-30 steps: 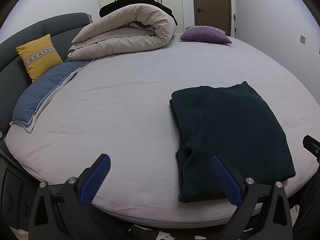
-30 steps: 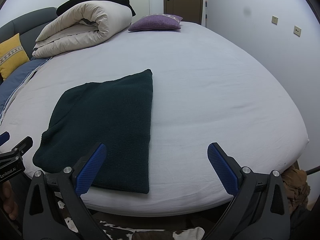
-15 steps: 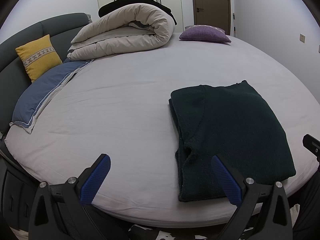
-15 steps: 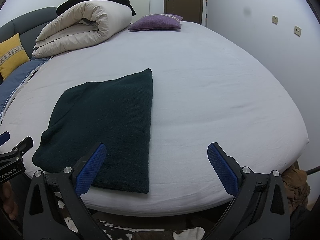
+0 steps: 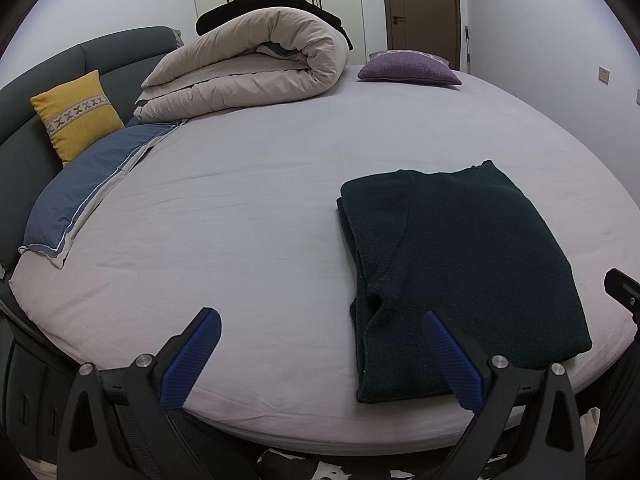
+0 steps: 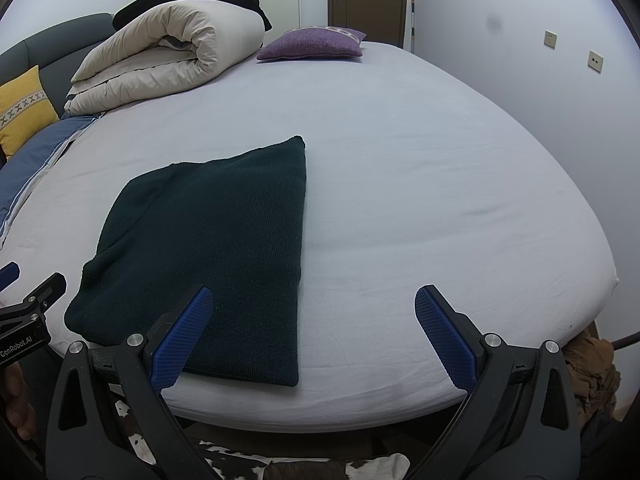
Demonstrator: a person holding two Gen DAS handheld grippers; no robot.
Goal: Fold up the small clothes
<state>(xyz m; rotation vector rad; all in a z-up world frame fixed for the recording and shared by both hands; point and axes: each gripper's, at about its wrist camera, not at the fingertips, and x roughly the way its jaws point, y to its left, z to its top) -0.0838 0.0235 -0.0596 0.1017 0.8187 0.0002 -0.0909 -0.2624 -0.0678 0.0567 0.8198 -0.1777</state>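
A dark green knit garment (image 5: pixel 460 264) lies folded flat near the front edge of the bed (image 5: pixel 248 208); it also shows in the right wrist view (image 6: pixel 212 240). My left gripper (image 5: pixel 320 356) is open and empty, held at the bed's front edge, its right finger in front of the garment's near left corner. My right gripper (image 6: pixel 308 332) is open and empty at the front edge, its left finger over the garment's near edge. Neither touches the cloth.
A rolled beige duvet (image 5: pixel 248 72) lies at the back of the bed, a purple cushion (image 5: pixel 408 68) beside it. A yellow cushion (image 5: pixel 76 114) and a blue pillow (image 5: pixel 88 184) lie at the left by the headboard. A wall runs along the right.
Almost nothing has changed; the left wrist view has shifted very slightly. The garment and both open grippers stay where they were.
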